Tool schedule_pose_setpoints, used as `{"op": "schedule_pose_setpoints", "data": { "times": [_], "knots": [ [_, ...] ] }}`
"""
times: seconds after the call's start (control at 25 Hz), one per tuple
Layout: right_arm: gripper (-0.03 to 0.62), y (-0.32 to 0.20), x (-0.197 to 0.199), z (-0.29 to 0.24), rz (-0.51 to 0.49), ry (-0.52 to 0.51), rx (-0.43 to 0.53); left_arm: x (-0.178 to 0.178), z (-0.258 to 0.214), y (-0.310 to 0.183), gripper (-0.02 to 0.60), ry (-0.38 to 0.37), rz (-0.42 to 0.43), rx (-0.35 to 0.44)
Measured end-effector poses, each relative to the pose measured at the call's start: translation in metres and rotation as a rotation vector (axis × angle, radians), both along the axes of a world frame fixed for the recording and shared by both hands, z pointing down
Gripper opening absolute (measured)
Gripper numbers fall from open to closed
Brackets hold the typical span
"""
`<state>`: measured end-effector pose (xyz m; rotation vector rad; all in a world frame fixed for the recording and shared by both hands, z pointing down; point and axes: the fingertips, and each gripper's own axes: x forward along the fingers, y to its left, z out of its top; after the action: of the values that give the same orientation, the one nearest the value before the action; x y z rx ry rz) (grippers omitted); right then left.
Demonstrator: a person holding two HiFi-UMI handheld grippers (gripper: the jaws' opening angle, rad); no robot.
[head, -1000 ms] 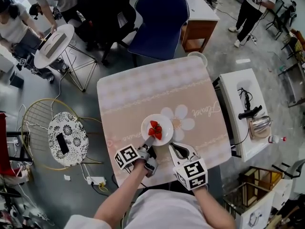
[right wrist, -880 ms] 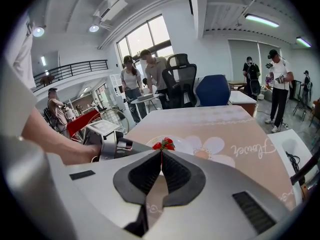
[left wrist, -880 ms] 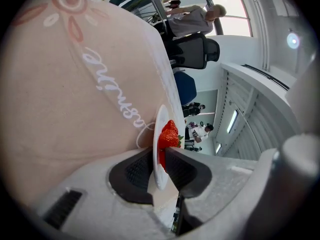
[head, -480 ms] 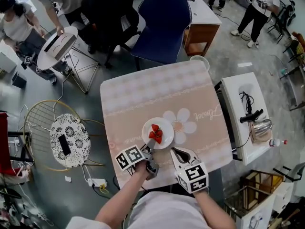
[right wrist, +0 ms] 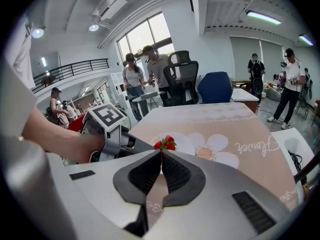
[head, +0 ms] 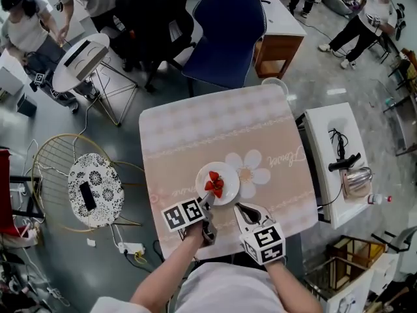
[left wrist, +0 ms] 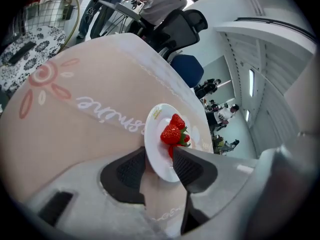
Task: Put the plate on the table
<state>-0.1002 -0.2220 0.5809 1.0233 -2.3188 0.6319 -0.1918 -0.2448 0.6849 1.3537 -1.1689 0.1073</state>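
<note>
A white plate (head: 226, 174) with red strawberries (head: 214, 184) lies flat on the pink flower-print table (head: 215, 129), near its front edge. My left gripper (head: 207, 205) is at the plate's near rim and its jaws are opening. In the left gripper view the plate's (left wrist: 156, 134) rim sits between the spread pads of the left gripper (left wrist: 160, 158), and the strawberries (left wrist: 172, 132) lie just beyond. My right gripper (head: 240, 208) hovers over the table just right of the plate. Its jaws (right wrist: 161, 155) are closed with nothing between them, and the plate (right wrist: 184, 143) lies ahead of it.
A blue chair (head: 225, 28) stands behind the table, and a white cup (head: 274, 83) sits at its far right corner. A white cabinet (head: 329, 129) with a kettle and cable stands to the right. A patterned round stool (head: 91, 189) stands left. Several people move about in the background.
The left gripper's jaws have spread apart off the plate's rim. The plate now rests on the table, and the right gripper has barely moved.
</note>
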Motion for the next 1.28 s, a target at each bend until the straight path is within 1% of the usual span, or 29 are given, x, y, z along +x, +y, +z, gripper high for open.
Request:
{"op": "schedule_pose_setpoints", "data": {
  "times": [0.16, 0.36, 0.48, 0.64, 0.92, 1.12, 1.28],
  "knots": [
    [0.005, -0.001, -0.005, -0.002, -0.014, 0.003, 0.002, -0.006, 0.001, 0.005, 0.164, -0.069, 0.026, 0.003],
    [0.005, -0.003, -0.008, -0.007, -0.024, 0.005, 0.0, -0.008, -0.012, 0.008, 0.164, -0.091, 0.042, 0.051],
    [0.005, -0.005, -0.008, -0.011, -0.034, 0.005, 0.006, -0.006, -0.026, 0.005, 0.163, -0.098, 0.044, 0.108],
    [0.005, -0.006, -0.008, -0.022, -0.05, -0.012, 0.016, -0.002, -0.052, 0.007, 0.161, -0.136, 0.076, 0.192],
    [0.005, -0.002, -0.004, -0.038, -0.099, -0.05, 0.057, 0.013, -0.099, 0.01, 0.073, -0.247, 0.114, 0.351],
    [0.005, 0.007, 0.005, -0.048, -0.137, -0.088, 0.079, 0.028, -0.128, 0.019, 0.044, -0.316, 0.111, 0.44],
    [0.005, 0.015, 0.014, -0.059, -0.16, -0.121, 0.098, 0.042, -0.147, 0.031, 0.025, -0.363, 0.108, 0.489]
  ]
}}
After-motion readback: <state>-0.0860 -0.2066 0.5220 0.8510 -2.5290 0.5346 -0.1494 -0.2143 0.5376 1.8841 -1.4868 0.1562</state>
